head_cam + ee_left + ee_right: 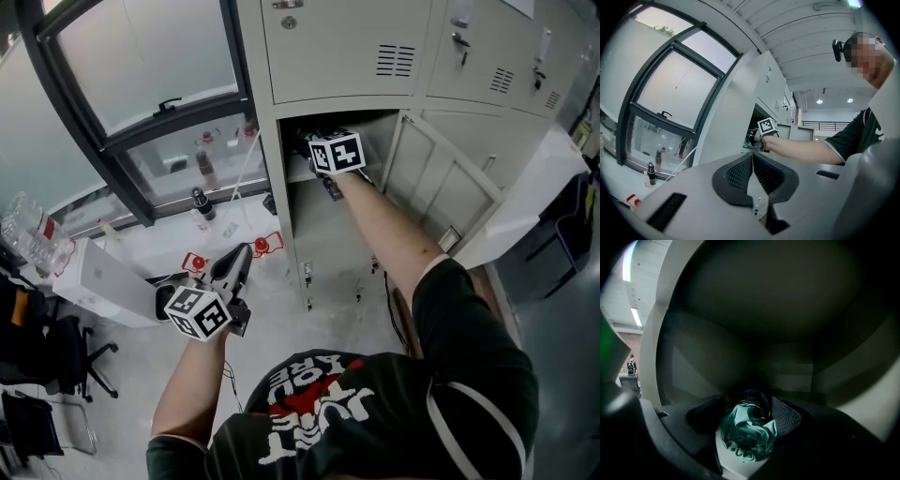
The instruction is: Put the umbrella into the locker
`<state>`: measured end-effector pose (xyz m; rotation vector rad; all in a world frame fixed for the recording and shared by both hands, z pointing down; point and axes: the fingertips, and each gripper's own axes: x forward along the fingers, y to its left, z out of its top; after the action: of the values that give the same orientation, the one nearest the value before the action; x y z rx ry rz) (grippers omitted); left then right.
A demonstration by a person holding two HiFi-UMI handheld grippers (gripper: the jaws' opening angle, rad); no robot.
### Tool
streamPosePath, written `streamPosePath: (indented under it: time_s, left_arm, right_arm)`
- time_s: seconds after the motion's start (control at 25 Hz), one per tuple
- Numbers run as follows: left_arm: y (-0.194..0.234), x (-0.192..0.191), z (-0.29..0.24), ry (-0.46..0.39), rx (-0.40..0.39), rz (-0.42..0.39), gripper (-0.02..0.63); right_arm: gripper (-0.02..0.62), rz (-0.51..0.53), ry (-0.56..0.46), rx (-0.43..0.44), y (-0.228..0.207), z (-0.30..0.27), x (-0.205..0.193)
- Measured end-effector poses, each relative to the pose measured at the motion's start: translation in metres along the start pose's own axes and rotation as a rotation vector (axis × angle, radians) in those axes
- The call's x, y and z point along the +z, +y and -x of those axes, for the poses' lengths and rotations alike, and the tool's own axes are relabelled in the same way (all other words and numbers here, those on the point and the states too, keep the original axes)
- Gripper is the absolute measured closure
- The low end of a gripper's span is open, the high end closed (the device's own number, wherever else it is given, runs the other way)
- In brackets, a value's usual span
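Note:
The grey locker (pixel 279 202) has one compartment standing open, its door (pixel 448 183) swung out to the right. My right gripper (pixel 307 141) reaches into the top of that compartment at shelf height. In the right gripper view a folded teal umbrella (pixel 749 434) lies between the spread jaws of my right gripper (pixel 749 400), inside the dark locker; the pads do not seem to press on it. My left gripper (pixel 244 253) hangs low at the left, away from the locker. In its own view my left gripper (pixel 752 155) is shut with nothing in it.
Bottles (pixel 201 202) stand on the sill under the window at the left. A white box (pixel 103 281) and small red items (pixel 267 244) lie on the floor near the left gripper. A black chair (pixel 56 361) is at the far left. Neighbouring locker doors (pixel 347 47) are closed.

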<state>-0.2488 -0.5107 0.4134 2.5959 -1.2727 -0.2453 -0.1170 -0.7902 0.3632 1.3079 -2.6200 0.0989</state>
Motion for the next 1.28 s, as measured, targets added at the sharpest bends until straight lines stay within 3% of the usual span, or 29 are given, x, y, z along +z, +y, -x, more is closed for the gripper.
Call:
streamPosePath:
  time_s: [0.36,0.88,1.28]
  left_arm:
    - [0.000,0.010,0.006,-0.001,-0.079,-0.014,0.589]
    - [0.002,0.034,0.023,0.000,-0.262,-0.010,0.589]
    - [-0.014,0.025,0.014,0.006,-0.343,0.012,0.589]
  right_arm:
    - [0.284,0.004,-0.050,-0.053,0.005,0.033,0.020]
    - [0.285,-0.037,-0.115,-0.149,0.037,0.119,0.036]
    - [0.291,-0.061,-0.146,-0.123,0.076,0.192,0.012]
